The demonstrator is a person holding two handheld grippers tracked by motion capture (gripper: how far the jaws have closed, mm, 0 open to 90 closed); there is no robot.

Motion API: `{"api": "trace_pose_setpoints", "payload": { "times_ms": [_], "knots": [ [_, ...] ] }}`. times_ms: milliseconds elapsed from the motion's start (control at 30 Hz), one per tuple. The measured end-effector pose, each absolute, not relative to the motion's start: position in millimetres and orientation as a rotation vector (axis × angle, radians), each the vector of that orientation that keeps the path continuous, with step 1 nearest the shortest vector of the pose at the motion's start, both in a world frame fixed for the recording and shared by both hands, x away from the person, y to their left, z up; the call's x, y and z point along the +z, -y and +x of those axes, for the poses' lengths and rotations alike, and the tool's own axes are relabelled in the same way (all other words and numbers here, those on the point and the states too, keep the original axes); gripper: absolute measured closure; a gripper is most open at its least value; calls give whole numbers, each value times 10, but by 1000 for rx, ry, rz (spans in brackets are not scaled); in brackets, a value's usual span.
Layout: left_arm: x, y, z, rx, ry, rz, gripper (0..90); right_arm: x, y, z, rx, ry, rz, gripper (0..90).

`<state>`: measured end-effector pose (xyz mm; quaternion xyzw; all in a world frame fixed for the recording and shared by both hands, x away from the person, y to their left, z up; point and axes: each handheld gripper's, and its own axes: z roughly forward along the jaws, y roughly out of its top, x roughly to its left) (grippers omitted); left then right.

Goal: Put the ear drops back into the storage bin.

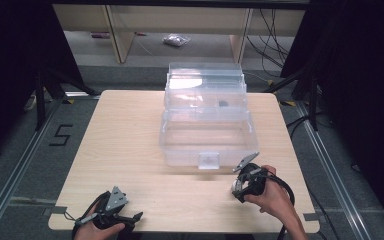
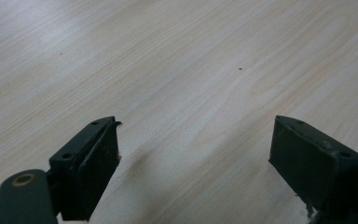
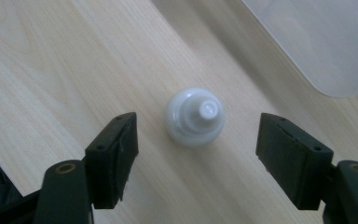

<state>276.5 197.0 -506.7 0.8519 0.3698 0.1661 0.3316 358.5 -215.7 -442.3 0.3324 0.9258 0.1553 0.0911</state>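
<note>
R gripper (image 3: pixel 196 140): jaws apart, one black pad (image 3: pixel 116 156) on each side of a small white bottle (image 3: pixel 195 116). Bottle stands upright on the wooden table (image 3: pixel 51 70), seen from above in the right gripper view: round white body w/ narrower cap on top. Bottle sits between the jaws, slightly ahead of the pad tips. Gap visible on both sides; pads not touching it. Nothing gripped.

High view: R gripper (image 1: pixel 240 186) in the person's right hand (image 1: pixel 272 197), near the table's front-right area, just in front of the clear plastic storage box (image 1: pixel 207 135). Grey three-cornered plate on top of gripper; cable trails back along the forearm. Bottle itself too small to make out here.

Storage box: transparent, tiered, centre-rear of table, w/ front latch tab (image 1: pixel 209 160) facing the person. Small dark item (image 1: pixel 223 104) inside upper tier; type can't be told. Rounded corner of the box (image 3: pixel 326 42) shows top right in the right gripper view, near the bottle but apart from it.

L gripper (image 2: pixel 196 158): jaws wide apart, only bare tabletop (image 2: pixel 168 70) between them. Holds nothing. High view: L gripper (image 1: pixel 130 217) in the left hand (image 1: pixel 97 229) at table's front-left edge, well apart from box and bottle.
</note>
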Motion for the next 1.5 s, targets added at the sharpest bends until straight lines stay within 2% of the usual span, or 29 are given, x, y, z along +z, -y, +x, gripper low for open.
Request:
{"api": "trace_pose_setpoints", "payload": {
  "times_ms": [667, 1067, 1333, 1500],
  "knots": [
    [-5066, -1971, 2767, 441, -965, 2228, 150, -4529, 2025, 3734, 376, -2832, 930, 461],
    [-5063, -1975, 2767, 445, -966, 2224, 151, -4553, 1969, 3767, 292, -2829, 906, 501],
    [-5064, -1975, 2768, 444, -966, 2224, 151, -4574, 1949, 3776, 294, -2855, 911, 593],
    [-5064, -1977, 2769, 447, -971, 2222, 151, -4553, 1924, 3765, 275, -2850, 893, 600]
  ]
}}
